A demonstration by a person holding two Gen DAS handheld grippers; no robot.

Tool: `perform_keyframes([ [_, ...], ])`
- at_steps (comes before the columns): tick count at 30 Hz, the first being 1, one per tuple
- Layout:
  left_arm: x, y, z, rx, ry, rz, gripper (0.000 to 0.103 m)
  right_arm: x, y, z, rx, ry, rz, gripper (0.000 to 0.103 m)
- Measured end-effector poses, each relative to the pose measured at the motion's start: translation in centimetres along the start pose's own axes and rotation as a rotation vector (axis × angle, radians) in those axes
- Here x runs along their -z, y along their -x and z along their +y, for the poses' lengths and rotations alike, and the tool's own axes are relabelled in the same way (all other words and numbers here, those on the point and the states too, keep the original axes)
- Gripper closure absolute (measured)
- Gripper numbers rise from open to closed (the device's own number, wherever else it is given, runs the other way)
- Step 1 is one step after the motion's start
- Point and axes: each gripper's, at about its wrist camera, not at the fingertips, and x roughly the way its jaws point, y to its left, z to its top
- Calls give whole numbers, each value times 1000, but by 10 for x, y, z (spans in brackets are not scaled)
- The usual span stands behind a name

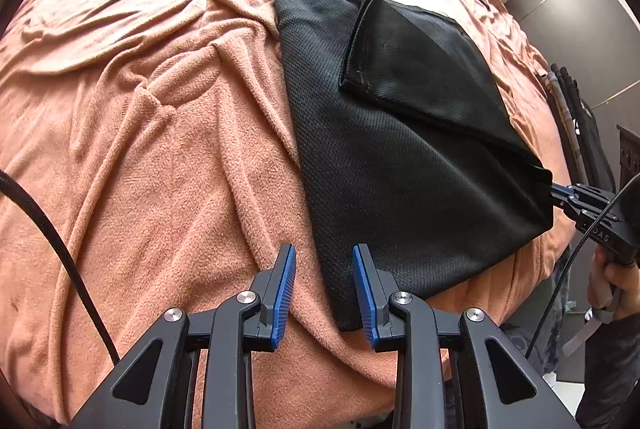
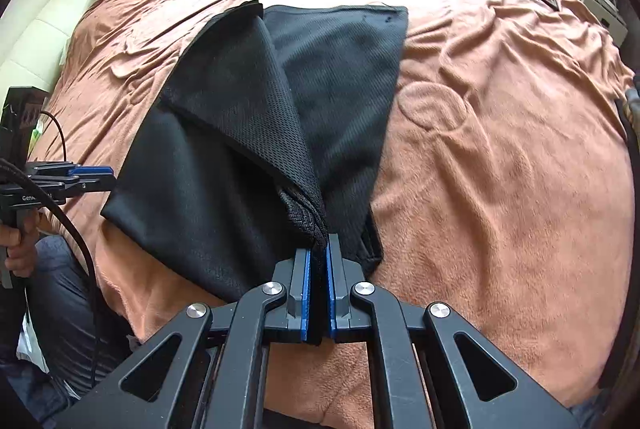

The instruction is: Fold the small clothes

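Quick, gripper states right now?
Left gripper: open, holding nothing.
Right gripper: shut on the black mesh fabric garment.

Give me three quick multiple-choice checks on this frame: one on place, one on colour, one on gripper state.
1. Where does the black garment lie?
A. on a wooden table
B. on the orange-pink blanket
C. in a basket

2. What colour are the pads on the gripper fingers?
A. blue
B. red
C. white

3. What is the right gripper doing?
A. open above the bed
B. shut on nothing
C. shut on a corner of the garment

Answers:
1 B, the blanket shows on all sides of the cloth.
2 A, blue ribbed pads show in both wrist views.
3 C, bunched black fabric sits between its closed pads, while the left gripper stands open by the garment's near edge.
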Motion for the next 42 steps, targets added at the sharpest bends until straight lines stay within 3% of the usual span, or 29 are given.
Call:
perform_keyframes([
  [4, 1, -15, -2, -11, -13, 35, 72, 3, -7, -1, 58, 0, 12, 100],
  [8, -2, -8, -1, -1, -7, 23, 72, 2, -9, 9, 108, 18, 46, 93],
  [9, -3, -6, 1, 1, -7, 15, 72, 1, -7, 12, 119, 33, 46, 88],
  [11, -5, -1, 3, 11, 1, -3, 72, -3, -2, 21, 130, 60, 35, 53],
  [13, -7, 1, 6, 17, 10, -15, 72, -8, 4, 30, 135, 85, 10, 45],
  [21, -14, 8, 22, 36, 43, -39, 72, -29, -6, 68, 167, 194, -2, 45],
  [29, -25, 14, 44, 45, 77, -55, 72, -61, -48, 93, 180, 250, 41, 44],
  [34, -35, 14, 52, 58, 82, -62, 72, -79, -71, 111, 182, 304, 49, 37],
  [42, -47, 6, 56, 65, 90, -56, 72, -103, -98, 113, 219, 309, 50, 37],
])
